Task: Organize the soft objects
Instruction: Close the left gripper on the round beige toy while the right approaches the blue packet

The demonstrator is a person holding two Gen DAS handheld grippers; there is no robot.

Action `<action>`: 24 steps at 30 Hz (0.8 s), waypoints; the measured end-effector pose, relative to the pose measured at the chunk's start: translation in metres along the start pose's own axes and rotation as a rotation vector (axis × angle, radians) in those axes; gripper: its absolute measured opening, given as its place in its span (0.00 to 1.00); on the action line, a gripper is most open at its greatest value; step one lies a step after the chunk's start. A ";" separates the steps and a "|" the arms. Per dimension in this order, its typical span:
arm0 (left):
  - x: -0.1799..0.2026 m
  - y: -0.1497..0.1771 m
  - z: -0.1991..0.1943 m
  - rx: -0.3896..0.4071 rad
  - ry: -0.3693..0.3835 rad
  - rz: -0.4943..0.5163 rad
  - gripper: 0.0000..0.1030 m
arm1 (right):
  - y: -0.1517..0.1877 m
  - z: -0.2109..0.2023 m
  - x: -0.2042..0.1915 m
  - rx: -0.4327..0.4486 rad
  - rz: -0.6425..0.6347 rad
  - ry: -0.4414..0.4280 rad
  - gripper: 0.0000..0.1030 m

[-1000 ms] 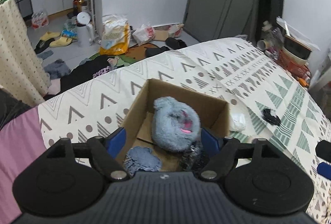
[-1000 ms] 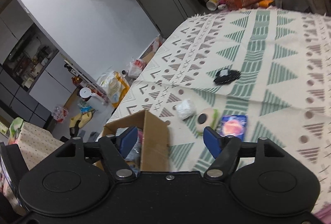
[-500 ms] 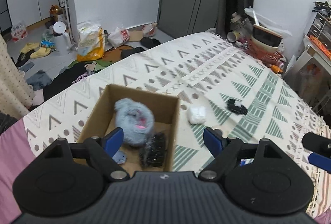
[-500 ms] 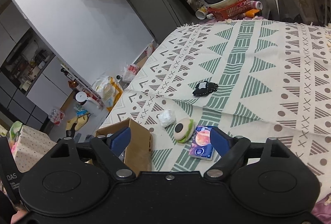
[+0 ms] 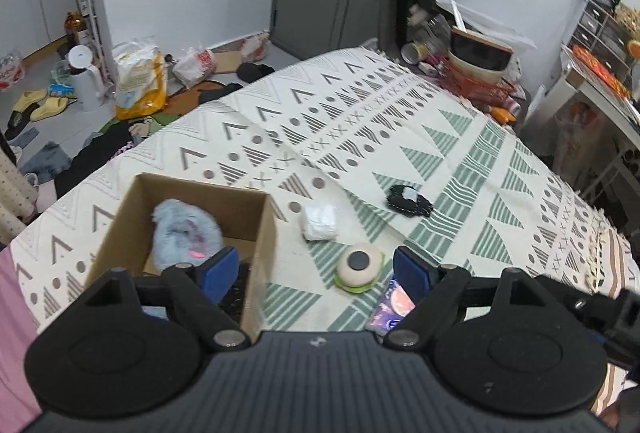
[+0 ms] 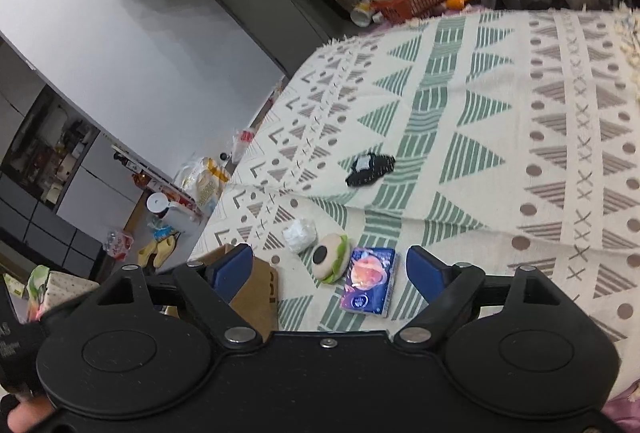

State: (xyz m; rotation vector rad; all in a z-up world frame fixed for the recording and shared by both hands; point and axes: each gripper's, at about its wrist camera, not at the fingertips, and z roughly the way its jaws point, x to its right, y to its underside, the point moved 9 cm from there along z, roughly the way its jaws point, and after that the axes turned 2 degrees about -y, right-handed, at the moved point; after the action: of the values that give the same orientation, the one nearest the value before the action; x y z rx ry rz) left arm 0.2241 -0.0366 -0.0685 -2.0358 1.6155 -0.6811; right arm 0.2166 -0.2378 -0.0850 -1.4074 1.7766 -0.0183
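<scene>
A cardboard box (image 5: pixel 264 233) (image 6: pixel 256 293) stands on the patterned blanket and holds a fluffy blue plush (image 5: pixel 186 233) and a dark item. To the box's right lie a white wad (image 5: pixel 319 221) (image 6: pixel 298 234), a burger-shaped squishy toy (image 5: pixel 359 266) (image 6: pixel 331 257), a blue tissue pack (image 5: pixel 394 307) (image 6: pixel 370 283) and a black scrunchie-like piece (image 5: pixel 409 200) (image 6: pixel 370 169). My left gripper (image 5: pixel 316 273) hovers open over the box edge and the burger toy, holding nothing. My right gripper (image 6: pixel 330 269) is open above the burger toy and tissue pack.
The blanket (image 5: pixel 460 161) covers a bed. An orange basket with a bowl (image 5: pixel 476 73) and cans sits past the far edge. Bags, a white kettle (image 5: pixel 84 77) and slippers litter the floor at left. A shelf unit (image 5: pixel 600 45) stands at right.
My left gripper has swung right, away from above the box toward the loose items. The right gripper has drawn nearer the burger toy and tissue pack. Both stayed open and empty.
</scene>
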 end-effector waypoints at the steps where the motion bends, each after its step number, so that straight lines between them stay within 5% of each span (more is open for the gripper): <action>1: 0.004 0.000 0.004 -0.002 -0.009 0.014 0.81 | 0.001 0.002 0.002 -0.005 -0.001 -0.001 0.81; 24: 0.046 0.019 0.096 -0.102 -0.010 0.080 0.79 | 0.014 0.074 0.073 -0.112 0.229 -0.053 0.66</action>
State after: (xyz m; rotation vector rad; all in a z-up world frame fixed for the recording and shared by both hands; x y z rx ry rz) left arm 0.2789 -0.0812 -0.1509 -2.0283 1.7484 -0.5697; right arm 0.2503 -0.2565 -0.1824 -1.2611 1.9083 0.2413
